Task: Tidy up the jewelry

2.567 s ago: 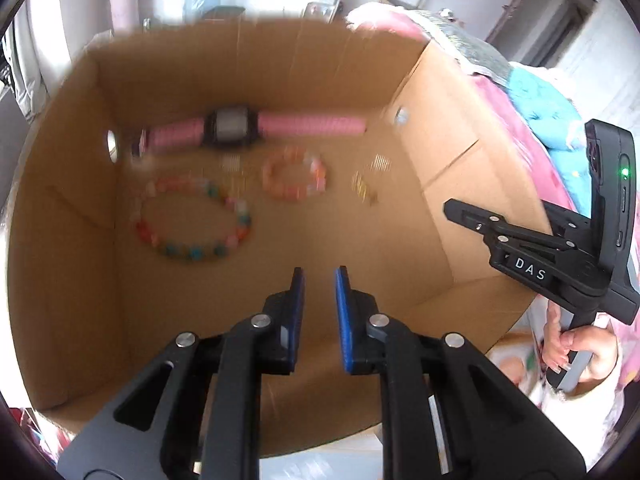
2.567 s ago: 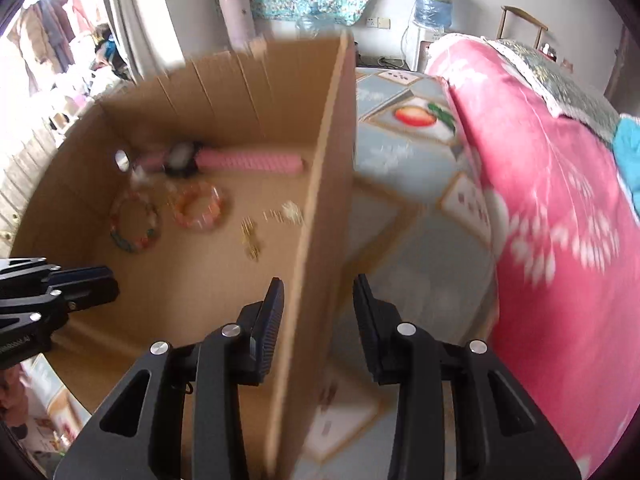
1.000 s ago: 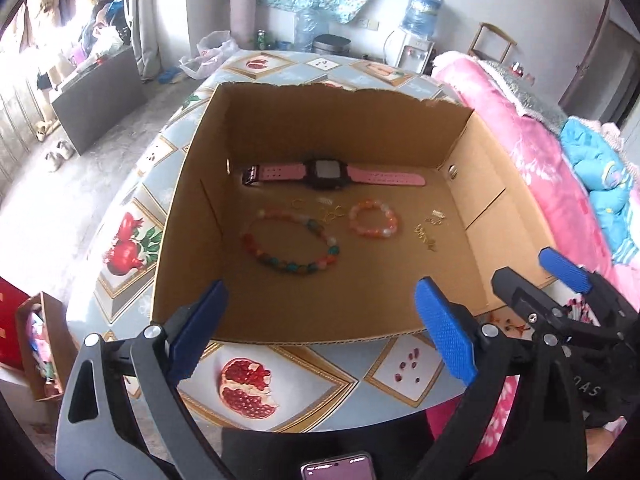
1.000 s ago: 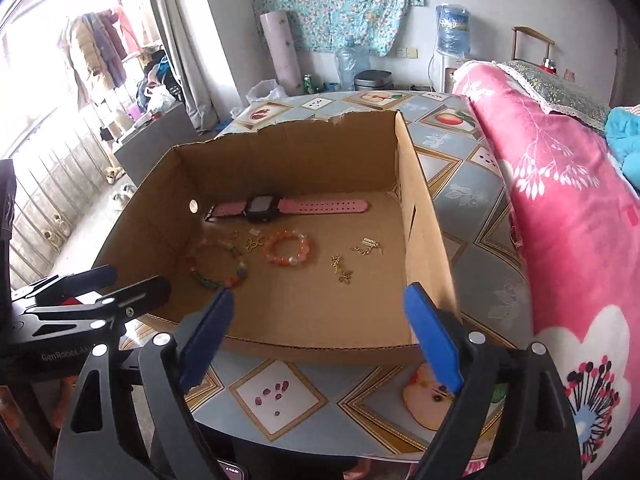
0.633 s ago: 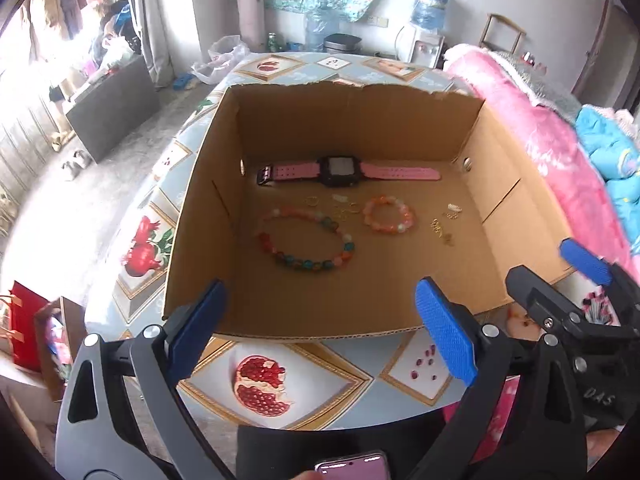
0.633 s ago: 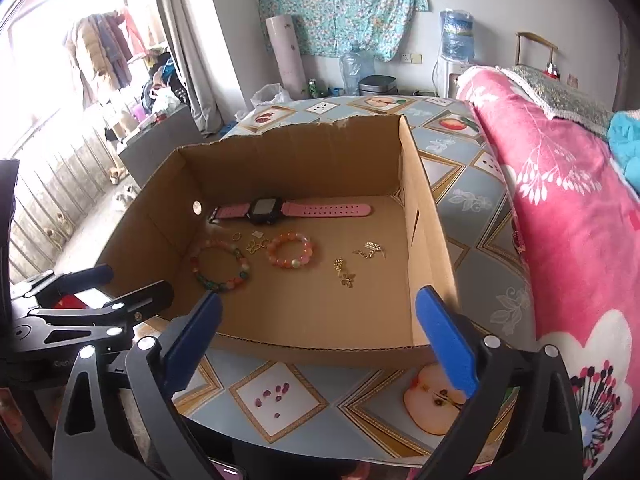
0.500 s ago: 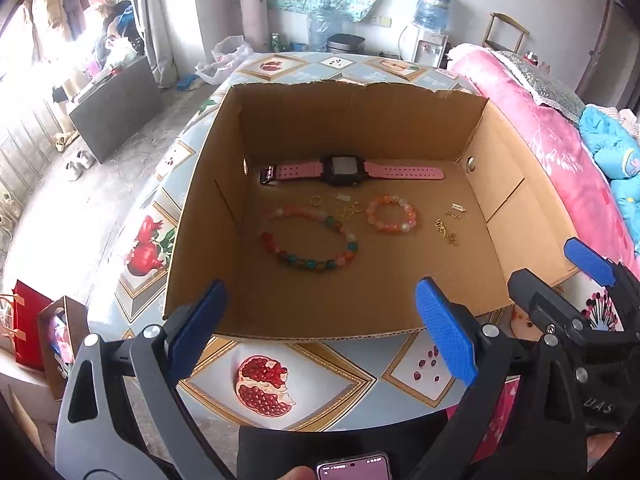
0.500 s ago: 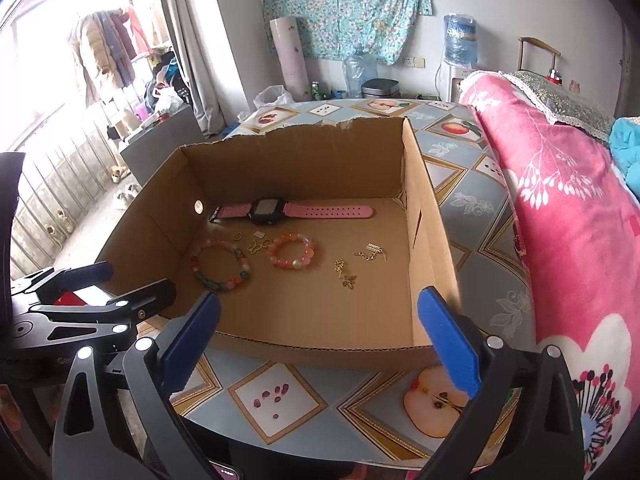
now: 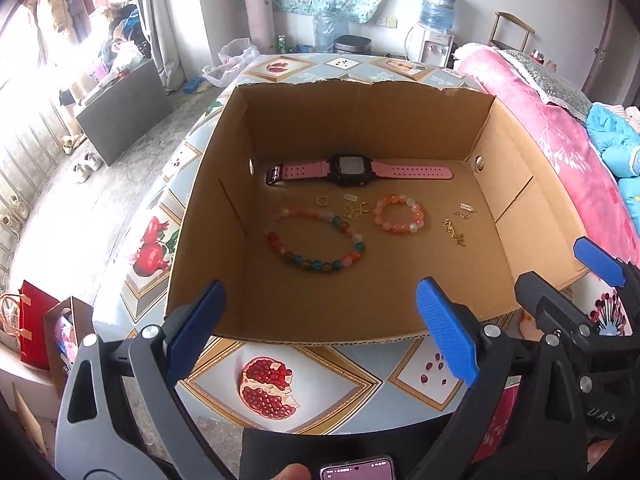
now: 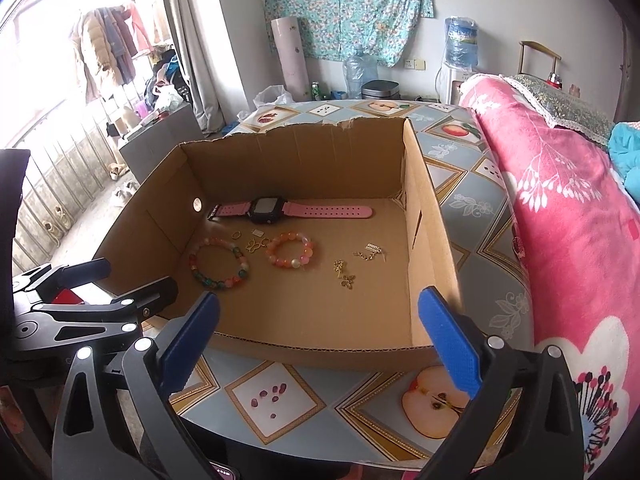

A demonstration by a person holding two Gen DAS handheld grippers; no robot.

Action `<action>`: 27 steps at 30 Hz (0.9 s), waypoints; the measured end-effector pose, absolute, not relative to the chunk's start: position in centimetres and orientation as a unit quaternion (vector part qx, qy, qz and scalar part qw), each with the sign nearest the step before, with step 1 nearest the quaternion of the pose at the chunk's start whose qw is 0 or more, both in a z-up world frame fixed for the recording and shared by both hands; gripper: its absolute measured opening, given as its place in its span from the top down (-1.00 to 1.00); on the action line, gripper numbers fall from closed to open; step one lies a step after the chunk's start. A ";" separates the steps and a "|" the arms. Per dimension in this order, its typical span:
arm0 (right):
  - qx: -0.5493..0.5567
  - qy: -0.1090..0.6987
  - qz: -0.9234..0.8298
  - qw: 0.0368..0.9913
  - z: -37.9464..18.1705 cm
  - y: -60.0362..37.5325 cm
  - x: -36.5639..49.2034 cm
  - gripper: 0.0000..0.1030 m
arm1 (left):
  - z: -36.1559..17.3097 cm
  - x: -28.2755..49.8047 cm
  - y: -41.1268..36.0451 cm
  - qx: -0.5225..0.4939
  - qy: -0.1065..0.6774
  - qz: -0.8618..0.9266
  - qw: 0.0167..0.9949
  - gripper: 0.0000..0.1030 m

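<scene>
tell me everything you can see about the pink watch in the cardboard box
The pink watch has a black, roughly square case with a greyish screen facing up, and a strap that looks like soft rubber, unbuckled and stretched out flat. The longer strap half carries a row of holes; the shorter ends in a dark buckle. It lies on the floor of the cardboard box along the far wall, apart from the bead bracelets and small gold pieces. Neither gripper touches it.

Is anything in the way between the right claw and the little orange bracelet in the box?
Yes, the near wall of the cardboard box stands between the open right claw and the orange bracelet. The box has no lid, so going over that wall from above looks clear. Nothing lies on top of the bracelet.
</scene>
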State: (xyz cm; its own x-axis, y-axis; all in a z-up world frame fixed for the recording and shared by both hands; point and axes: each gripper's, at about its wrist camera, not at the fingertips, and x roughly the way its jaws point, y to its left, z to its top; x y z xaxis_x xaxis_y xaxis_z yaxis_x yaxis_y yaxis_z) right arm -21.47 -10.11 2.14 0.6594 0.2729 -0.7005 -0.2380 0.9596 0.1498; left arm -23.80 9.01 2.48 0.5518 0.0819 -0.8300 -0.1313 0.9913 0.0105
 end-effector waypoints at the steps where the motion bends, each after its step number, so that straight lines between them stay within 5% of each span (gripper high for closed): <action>1: 0.023 0.389 0.140 0.910 2.2 -10.1 -21.4 -0.88 | 2.5 -23.8 9.0 -0.026 0.470 0.060 0.880 -0.80; 27: 0.022 0.389 0.144 0.909 2.2 -10.2 -21.2 -0.88 | 2.5 -24.0 9.0 -0.026 0.466 0.062 0.882 -0.80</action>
State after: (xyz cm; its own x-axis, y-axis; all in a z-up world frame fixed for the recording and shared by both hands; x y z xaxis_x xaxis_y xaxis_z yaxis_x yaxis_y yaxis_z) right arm -21.18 -10.23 2.20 0.6550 0.2795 -0.7020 -0.2457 0.9574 0.1520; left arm -24.03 8.96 2.50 0.5589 0.0849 -0.8249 -0.1333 0.9910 0.0117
